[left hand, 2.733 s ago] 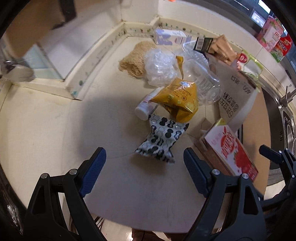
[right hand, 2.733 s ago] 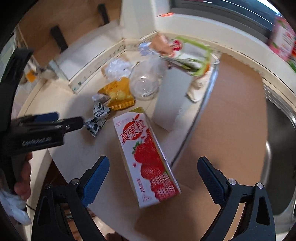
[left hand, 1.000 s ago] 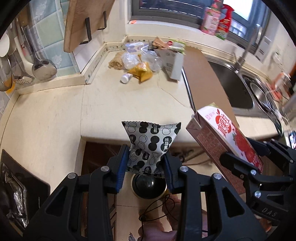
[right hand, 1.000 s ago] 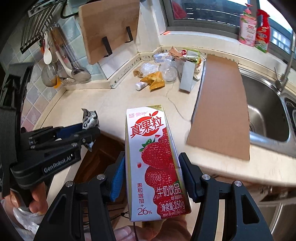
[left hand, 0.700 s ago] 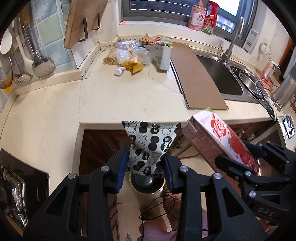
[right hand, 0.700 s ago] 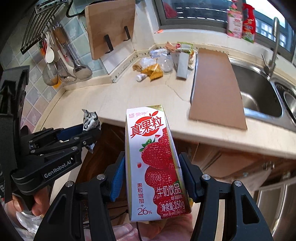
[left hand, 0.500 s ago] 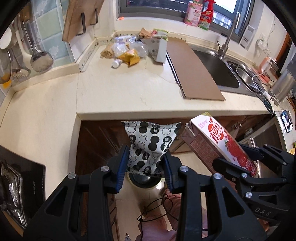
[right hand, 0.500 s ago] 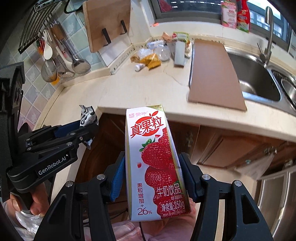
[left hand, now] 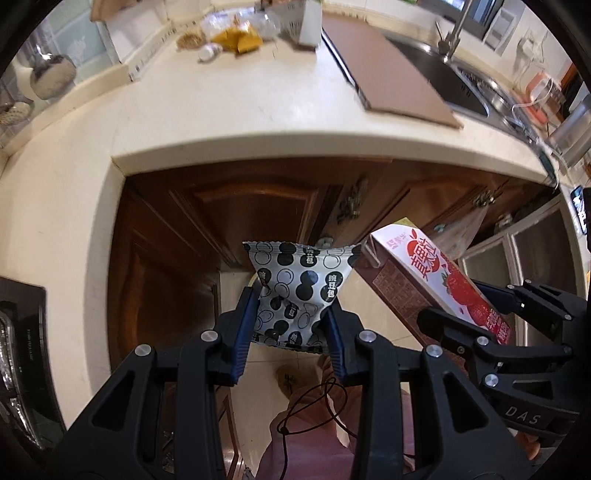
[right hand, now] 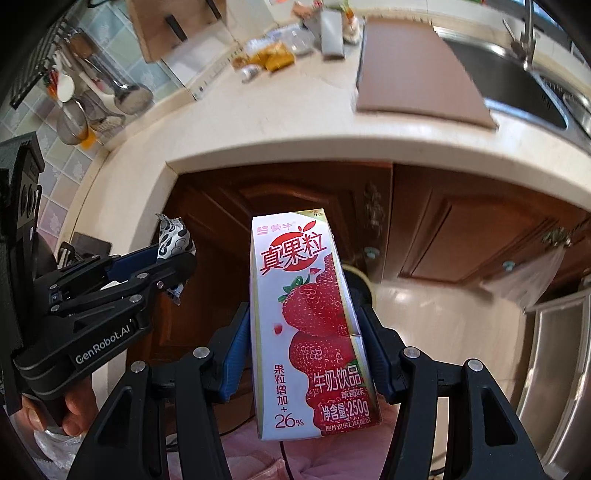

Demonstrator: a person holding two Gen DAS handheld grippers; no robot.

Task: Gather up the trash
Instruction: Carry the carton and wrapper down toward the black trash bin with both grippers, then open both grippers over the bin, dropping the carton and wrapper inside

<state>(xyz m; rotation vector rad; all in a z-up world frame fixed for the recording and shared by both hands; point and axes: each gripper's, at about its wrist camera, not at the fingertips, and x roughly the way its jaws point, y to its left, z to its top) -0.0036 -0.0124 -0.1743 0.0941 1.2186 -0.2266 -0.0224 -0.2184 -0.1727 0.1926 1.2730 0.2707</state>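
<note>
My left gripper is shut on a silver snack wrapper with black dots, held in the air in front of the brown cabinet doors, below the counter edge. My right gripper is shut on a strawberry milk carton, held upright beside it. The carton also shows at the right of the left wrist view, and the left gripper with the wrapper shows at the left of the right wrist view. More trash lies in a pile at the far back of the counter.
The cream counter runs across above, with a brown board and a sink to the right. Dark wooden cabinet doors are ahead. A dark round bin is partly hidden behind the carton. Utensils hang at left.
Both grippers have pulled back and dropped below the counter edge with the wrapper and carton still held. The counter now sits higher in both views and the cabinet doors fill the middle.
</note>
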